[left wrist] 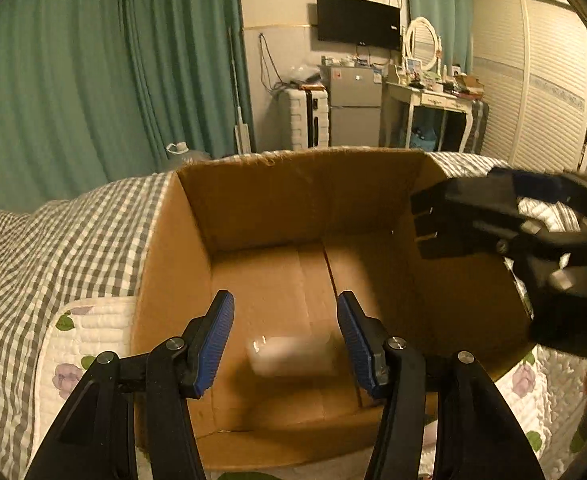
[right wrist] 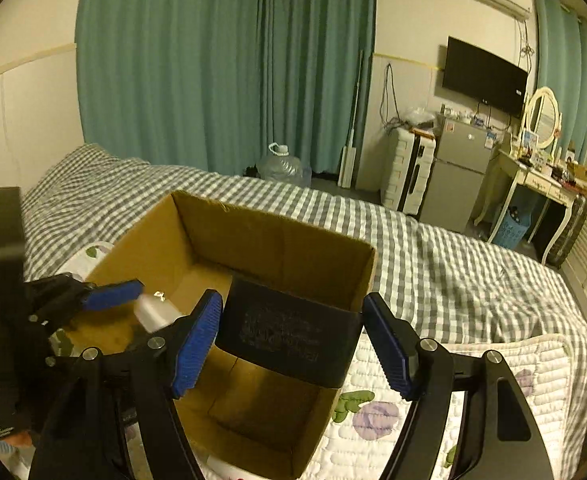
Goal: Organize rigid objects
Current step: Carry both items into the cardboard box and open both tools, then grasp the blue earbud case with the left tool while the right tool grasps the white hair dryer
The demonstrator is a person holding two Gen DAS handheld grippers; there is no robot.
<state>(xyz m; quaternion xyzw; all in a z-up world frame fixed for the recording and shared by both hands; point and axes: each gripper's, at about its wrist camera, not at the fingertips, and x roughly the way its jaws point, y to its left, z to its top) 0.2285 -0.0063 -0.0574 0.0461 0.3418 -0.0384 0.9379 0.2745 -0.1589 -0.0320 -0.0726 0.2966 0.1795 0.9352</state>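
An open cardboard box (left wrist: 277, 184) stands on the bed; it also shows in the right wrist view (right wrist: 277, 240). My left gripper (left wrist: 285, 340) is open above the box. A blurred white rectangular object (left wrist: 291, 354) is between its fingers, not gripped, over the box floor; it also shows in the right wrist view (right wrist: 153, 312). My right gripper (right wrist: 289, 338) is shut on a black rectangular box (right wrist: 289, 336) and holds it over the box's right rim. In the left wrist view the right gripper (left wrist: 433, 224) comes in from the right with the black box (left wrist: 441, 224).
The box rests on a grey checked bedspread (right wrist: 433, 264) and a white floral quilt (right wrist: 373, 412). Green curtains (left wrist: 93, 80), a suitcase (left wrist: 305, 120), a small fridge (left wrist: 353, 108) and a dressing table (left wrist: 429, 100) stand behind. A water jug (right wrist: 281, 166) sits on the floor.
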